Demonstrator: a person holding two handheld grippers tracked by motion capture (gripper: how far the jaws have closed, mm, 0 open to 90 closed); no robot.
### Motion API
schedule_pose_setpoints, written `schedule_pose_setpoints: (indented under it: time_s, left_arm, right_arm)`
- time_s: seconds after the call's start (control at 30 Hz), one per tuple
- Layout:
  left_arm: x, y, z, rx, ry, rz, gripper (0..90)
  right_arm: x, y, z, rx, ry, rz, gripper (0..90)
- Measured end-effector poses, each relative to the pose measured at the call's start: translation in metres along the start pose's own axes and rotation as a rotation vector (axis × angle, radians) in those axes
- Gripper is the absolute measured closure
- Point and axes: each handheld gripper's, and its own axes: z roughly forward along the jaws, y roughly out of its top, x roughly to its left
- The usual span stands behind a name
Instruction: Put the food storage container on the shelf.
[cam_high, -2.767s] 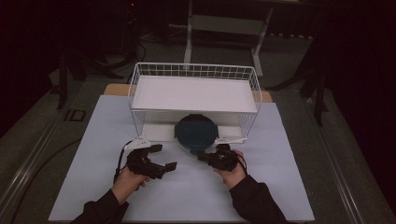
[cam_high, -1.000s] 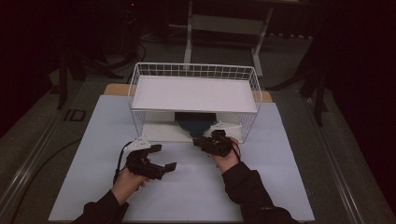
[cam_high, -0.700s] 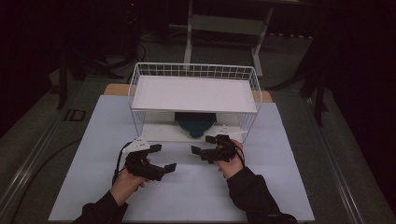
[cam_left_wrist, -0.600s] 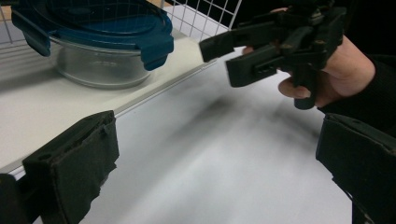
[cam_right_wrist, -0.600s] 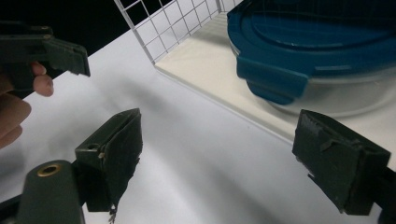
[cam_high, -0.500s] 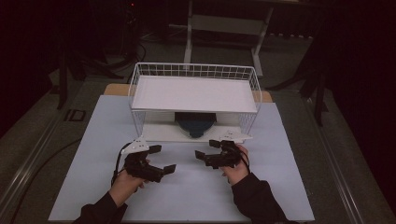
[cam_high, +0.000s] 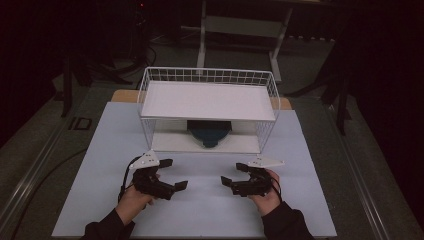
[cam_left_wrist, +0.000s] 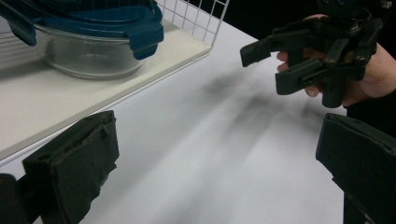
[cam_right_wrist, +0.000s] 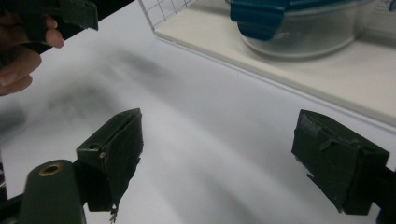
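Blue-lidded glass container (cam_high: 209, 133) on lower shelf of 1 wire rack (cam_high: 208, 75); 2 grippers, left gripper (cam_high: 174, 173) and right gripper (cam_high: 230, 173), both released, empty, on white tabletop (cam_high: 210, 210).

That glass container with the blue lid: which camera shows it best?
The left gripper view: the glass container sits close, its clear bowl and blue lid clips plain. The right gripper view crops it at the top edge. In the high view it is small and dark under the rack's shelf.
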Motion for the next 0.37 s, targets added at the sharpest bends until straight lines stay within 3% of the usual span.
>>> schedule_pose_setpoints:
  time_s: [0.37]
  left_arm:
    - [-0.002,0.0,0.002,-0.002,-0.004,0.017,0.0]
  right_arm:
    - [-0.007,-0.016,-0.013,-0.004,-0.03,0.005,16.6]
